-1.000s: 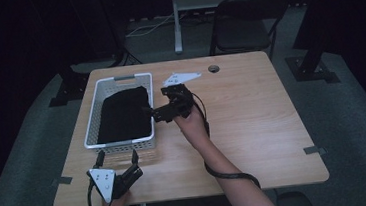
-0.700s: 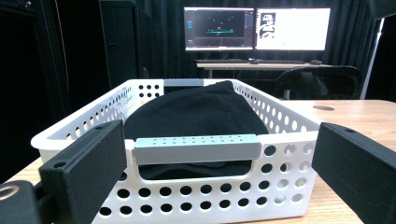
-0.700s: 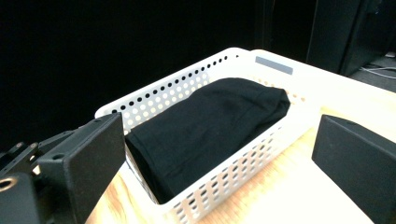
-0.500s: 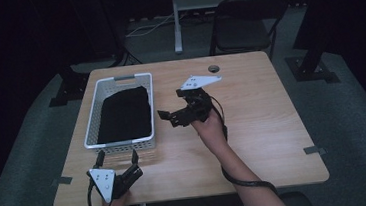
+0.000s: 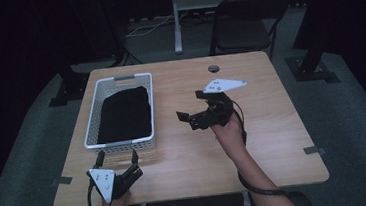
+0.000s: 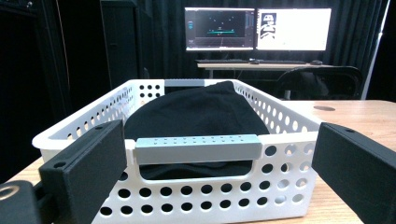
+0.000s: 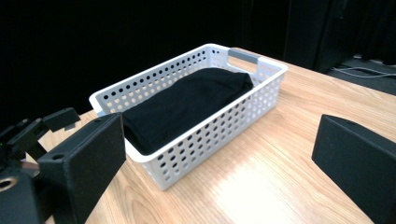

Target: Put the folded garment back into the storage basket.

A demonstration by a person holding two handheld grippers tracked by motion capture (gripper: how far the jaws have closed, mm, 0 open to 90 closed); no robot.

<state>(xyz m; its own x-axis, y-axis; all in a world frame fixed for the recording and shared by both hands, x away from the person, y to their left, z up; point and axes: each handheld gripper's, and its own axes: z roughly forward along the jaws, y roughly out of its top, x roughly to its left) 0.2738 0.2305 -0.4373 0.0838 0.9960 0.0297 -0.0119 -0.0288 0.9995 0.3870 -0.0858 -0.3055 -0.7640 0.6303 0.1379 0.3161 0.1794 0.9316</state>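
A wooden table (image 5: 274, 140) carries a white perforated basket (image 5: 94, 110) near its left edge, lengthwise from the far side toward the near one. A black folded cloth (image 5: 124, 114) lies inside and covers most of the basket's floor. The right gripper (image 5: 187, 118) is held above the table's middle, jaws apart and pointing left toward the basket, clear of it. The left gripper (image 5: 118, 161) sits at the near left corner, jaws spread, just short of the basket's near wall.
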